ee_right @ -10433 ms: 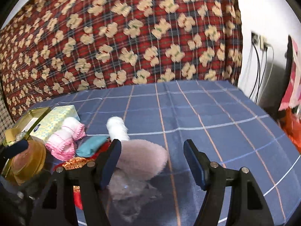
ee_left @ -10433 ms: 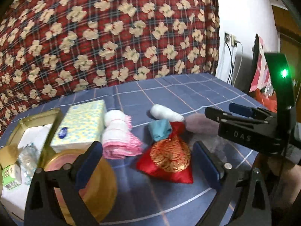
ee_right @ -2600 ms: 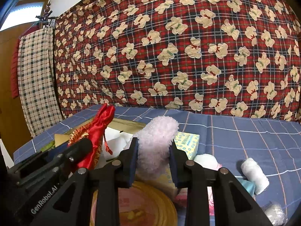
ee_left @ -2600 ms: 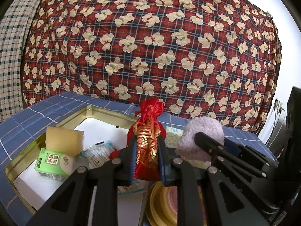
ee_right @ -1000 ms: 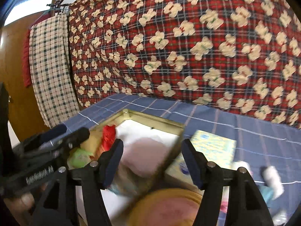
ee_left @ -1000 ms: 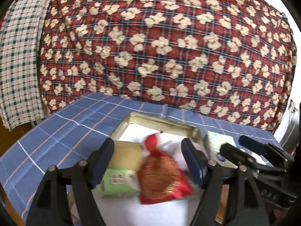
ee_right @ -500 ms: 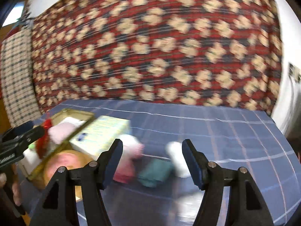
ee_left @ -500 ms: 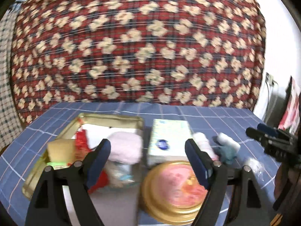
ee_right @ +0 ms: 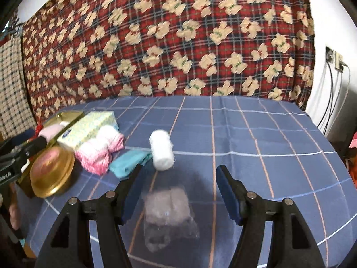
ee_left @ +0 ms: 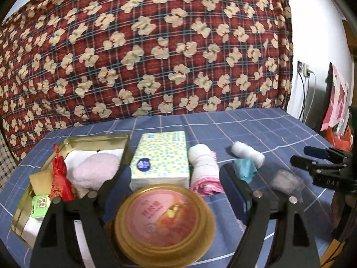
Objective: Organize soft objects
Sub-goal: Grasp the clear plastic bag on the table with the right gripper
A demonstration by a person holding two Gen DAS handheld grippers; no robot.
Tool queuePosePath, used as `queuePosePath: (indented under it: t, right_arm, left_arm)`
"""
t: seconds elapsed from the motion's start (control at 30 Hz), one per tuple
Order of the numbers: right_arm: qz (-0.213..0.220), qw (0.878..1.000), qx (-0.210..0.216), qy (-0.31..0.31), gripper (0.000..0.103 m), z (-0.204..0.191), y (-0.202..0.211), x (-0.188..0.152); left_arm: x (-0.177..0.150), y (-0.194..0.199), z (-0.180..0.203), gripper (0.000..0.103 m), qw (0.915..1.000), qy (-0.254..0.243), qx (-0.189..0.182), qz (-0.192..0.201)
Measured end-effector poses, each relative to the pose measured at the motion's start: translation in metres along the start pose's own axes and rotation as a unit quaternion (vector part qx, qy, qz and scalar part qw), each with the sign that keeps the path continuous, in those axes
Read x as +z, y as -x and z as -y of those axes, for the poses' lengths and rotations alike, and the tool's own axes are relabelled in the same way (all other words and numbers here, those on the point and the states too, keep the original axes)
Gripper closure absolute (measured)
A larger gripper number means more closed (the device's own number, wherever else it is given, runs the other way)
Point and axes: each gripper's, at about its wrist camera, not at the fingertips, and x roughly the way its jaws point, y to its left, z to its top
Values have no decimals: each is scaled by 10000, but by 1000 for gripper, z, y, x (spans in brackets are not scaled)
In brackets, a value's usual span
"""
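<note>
The left gripper (ee_left: 176,185) is released, its jaws just widened, above the round gold lid (ee_left: 164,221). The right gripper (ee_right: 178,189) is released; the clear plastic bag (ee_right: 168,214) lies between its jaws, untouched.

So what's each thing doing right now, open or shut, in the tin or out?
Gold tin: open, lid off.
Round lid: lying flat beside the tin.
Red pouch: in the tin.
Fluffy pink thing: in the tin.
Tissue pack: outside, flat.
Pink towel: rolled, outside.
White roll: outside, on its side.
Left tool: open, empty.
Right tool: open, empty.
</note>
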Motion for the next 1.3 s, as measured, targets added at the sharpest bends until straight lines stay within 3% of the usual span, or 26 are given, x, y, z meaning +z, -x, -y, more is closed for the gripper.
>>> queuePosePath:
  t: [0.23, 0.6, 0.67, 0.93, 1.2, 1.3]
  right_arm:
    - [-357, 9984, 161, 399, 35, -15, -12, -10]
    - [-1226, 9916, 326, 255, 36, -11, -44, -14]
    - [-1378, 9893, 401, 262, 45, -11, -49, -17]
    - [-1190, 9919, 288, 348, 61, -15, -40, -24]
    - [-565, 9982, 156, -103, 62, -1, -25, -4]
    - [-465, 9986, 120, -201, 62, -2, -31, 1]
  left_arm:
    - [-2, -9, 21, 21, 9996, -249, -81, -97]
    - [-8, -24, 38, 21, 9985, -433, -191, -287]
    - [-8, -24, 38, 21, 9985, -421, -193, -295]
    - [-9, -25, 38, 23, 9984, -458, -229, -253]
    - [0, -29, 42, 34, 9979, -487, -299, -306]
    - [6, -38, 47, 43, 9974, -503, -289, -426]
